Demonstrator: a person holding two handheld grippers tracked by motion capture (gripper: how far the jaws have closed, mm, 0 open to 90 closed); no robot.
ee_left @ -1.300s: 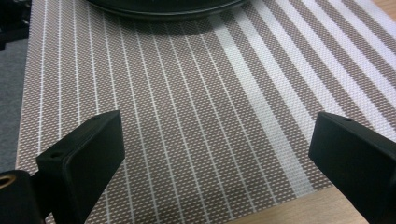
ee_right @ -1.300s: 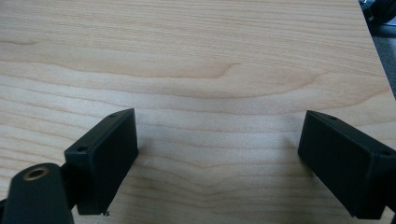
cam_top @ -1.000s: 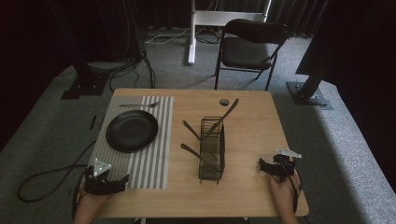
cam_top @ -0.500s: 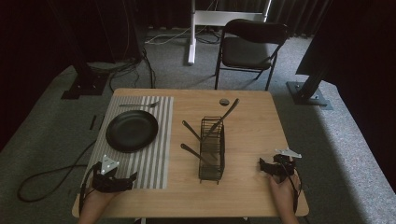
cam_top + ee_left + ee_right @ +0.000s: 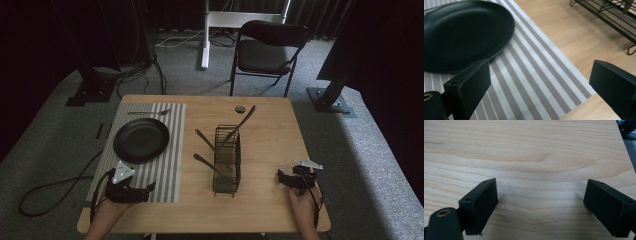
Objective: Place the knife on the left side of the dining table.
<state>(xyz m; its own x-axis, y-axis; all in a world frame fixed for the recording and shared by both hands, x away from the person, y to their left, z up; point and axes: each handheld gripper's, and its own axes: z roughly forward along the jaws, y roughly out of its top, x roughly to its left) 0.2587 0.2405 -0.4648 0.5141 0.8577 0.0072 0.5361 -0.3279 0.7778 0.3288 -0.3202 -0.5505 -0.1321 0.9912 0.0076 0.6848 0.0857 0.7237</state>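
- The left gripper (image 5: pixel 148 189) sits low over the near edge of the striped placemat (image 5: pixel 159 165), its jaws spread wide with nothing between them.
- In the left gripper view, that left gripper (image 5: pixel 541 82) shows only bare placemat (image 5: pixel 536 75) in the gap between its jaws; neither jaw touches an object.
- The black plate (image 5: pixel 461 35) lies just ahead of the left-hand jaw in that view, resting on the placemat; the jaw's tip overlaps the plate's near rim in the picture, though whether they touch cannot be told.
- From the high view, the black plate (image 5: pixel 141 140) lies just beyond the left gripper, and a fork (image 5: pixel 149 112) lies beyond the plate at the placemat's far edge.
- The black wire rack (image 5: pixel 227 160) stands between the two grippers with utensils poking out of it; in the left gripper view its wire base (image 5: pixel 609 17) appears ahead and to the right of the jaws, well apart.
- The right gripper (image 5: pixel 280 178) rests at the near right part of the wooden table (image 5: pixel 270 125), its jaws also wide and holding nothing.
- In the right gripper view, the right gripper (image 5: pixel 541 202) has bare wood (image 5: pixel 536 165) between and ahead of its jaws.
- A small dark round object (image 5: pixel 240 108) sits at the table's far edge, well beyond both grippers.
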